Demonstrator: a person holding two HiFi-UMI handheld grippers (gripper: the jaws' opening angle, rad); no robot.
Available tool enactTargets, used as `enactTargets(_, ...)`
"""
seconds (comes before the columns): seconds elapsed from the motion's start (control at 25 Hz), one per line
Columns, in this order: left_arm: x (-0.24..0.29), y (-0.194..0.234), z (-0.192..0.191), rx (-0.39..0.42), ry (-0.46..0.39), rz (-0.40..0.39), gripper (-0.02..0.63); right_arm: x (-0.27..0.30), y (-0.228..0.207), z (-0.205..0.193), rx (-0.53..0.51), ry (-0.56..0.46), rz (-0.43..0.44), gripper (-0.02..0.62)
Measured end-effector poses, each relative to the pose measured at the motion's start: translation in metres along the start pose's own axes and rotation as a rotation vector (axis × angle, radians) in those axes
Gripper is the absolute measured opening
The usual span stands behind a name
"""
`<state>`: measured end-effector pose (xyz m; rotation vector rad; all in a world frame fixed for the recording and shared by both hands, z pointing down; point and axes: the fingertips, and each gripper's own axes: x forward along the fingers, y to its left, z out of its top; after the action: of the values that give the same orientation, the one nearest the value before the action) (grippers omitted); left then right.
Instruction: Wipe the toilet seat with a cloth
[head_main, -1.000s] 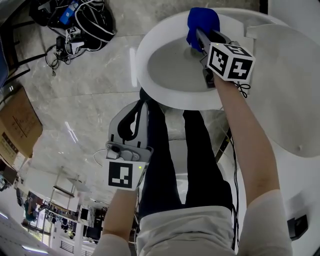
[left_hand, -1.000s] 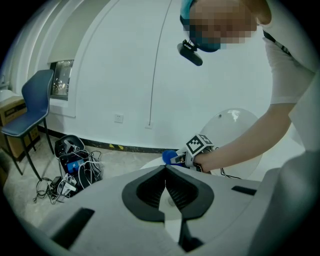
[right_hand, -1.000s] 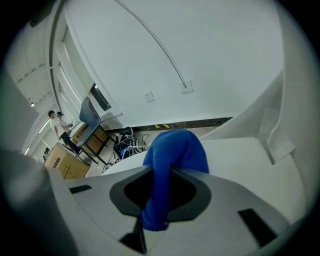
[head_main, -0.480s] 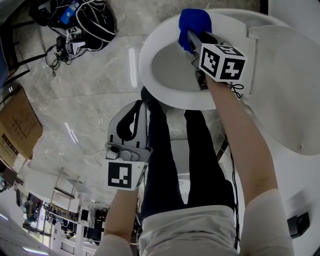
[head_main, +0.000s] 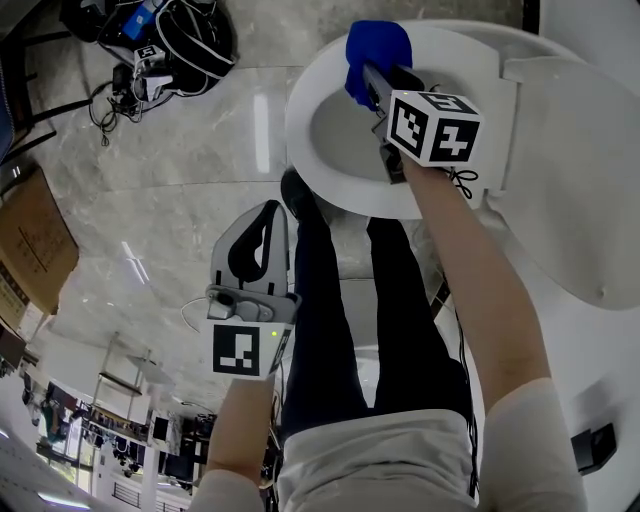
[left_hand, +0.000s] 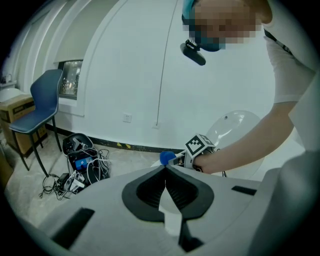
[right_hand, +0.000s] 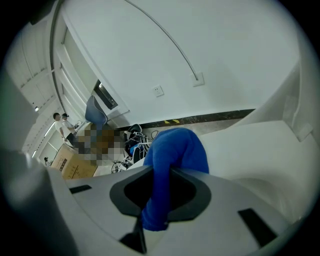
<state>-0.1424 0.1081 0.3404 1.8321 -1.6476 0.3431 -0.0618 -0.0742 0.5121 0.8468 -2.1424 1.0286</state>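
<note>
Floor, far left: cardboard box (head_main: 35, 235), tangle of cables (head_main: 165, 45). Left gripper (left_hand: 165, 169) held low over the floor, well apart from the toilet; jaws together, nothing between them. White toilet seat (head_main: 305, 150) down. Blue cloth (head_main: 375, 45) lies on the seat's far rim, clamped in the right gripper (head_main: 372, 80). Lid (head_main: 580, 160) raised at right.

Bright, even light; glare streaks the floor (head_main: 262, 130); gripper views darken at corners.
</note>
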Motion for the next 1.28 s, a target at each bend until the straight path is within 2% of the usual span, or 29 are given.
enactTargets(0.48, -0.016, 0.021, -0.004, -0.003, -0.029, 0.05, 0.008, 0.007, 0.027, -0.013, -0.012, 0.022, 0.03, 0.055)
enactTargets(1.28, -0.041, 0.038, -0.02, -0.025, -0.041, 0.069, 0.008, 0.016, 0.071, -0.036, -0.048, 0.05, 0.072, 0.055)
